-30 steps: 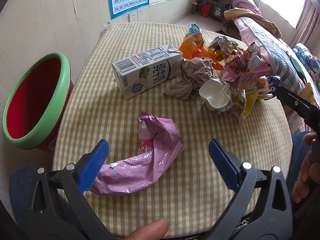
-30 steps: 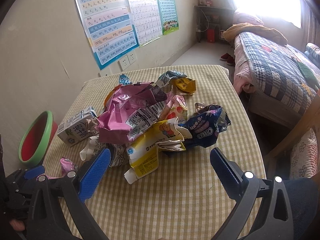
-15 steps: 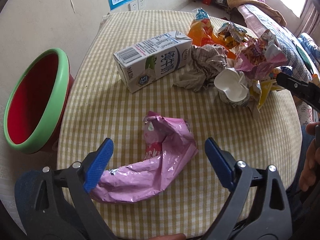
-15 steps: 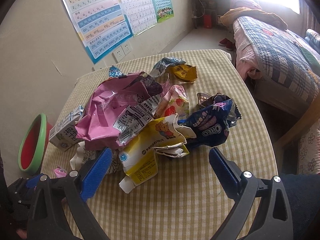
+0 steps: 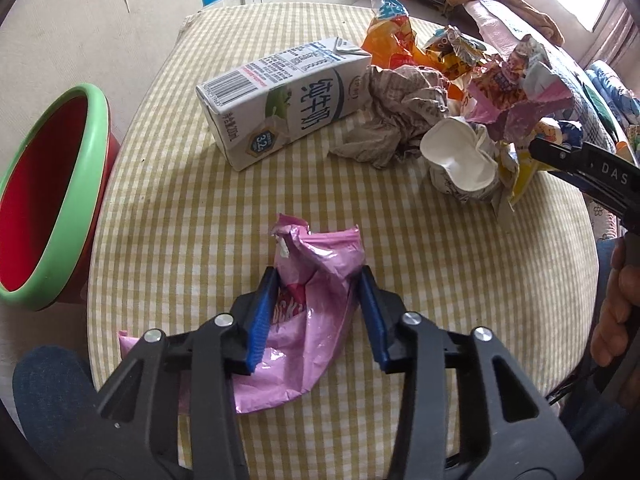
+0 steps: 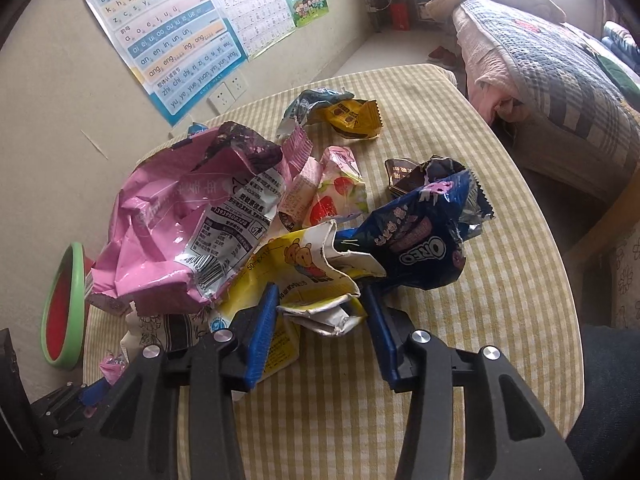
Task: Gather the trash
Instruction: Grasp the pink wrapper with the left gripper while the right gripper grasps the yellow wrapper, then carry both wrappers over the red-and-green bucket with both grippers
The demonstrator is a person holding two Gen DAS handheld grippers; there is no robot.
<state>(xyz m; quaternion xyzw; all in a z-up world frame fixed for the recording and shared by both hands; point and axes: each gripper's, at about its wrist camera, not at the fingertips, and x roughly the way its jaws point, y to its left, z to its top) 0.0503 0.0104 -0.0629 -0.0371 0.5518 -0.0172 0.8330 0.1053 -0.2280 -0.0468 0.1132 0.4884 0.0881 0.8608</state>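
Bin, the red plastic one with a green rim (image 5: 52,196), lies at ten o'clock from the left hand-held gripper (image 5: 318,312), which is clenched on the crumpled pink foil wrapper (image 5: 308,300); the right hand-held gripper (image 6: 320,322) is grasping the torn yellow bear-print carton (image 6: 304,276).

Left hand-held gripper (image 5: 318,312) jaws pinched narrow, low over table; right hand-held gripper (image 6: 320,330) likewise narrowed.

The right gripper (image 6: 320,316) has its jaws closed on a crumpled yellow carton (image 6: 296,272), beside a blue Oreo wrapper (image 6: 416,244).
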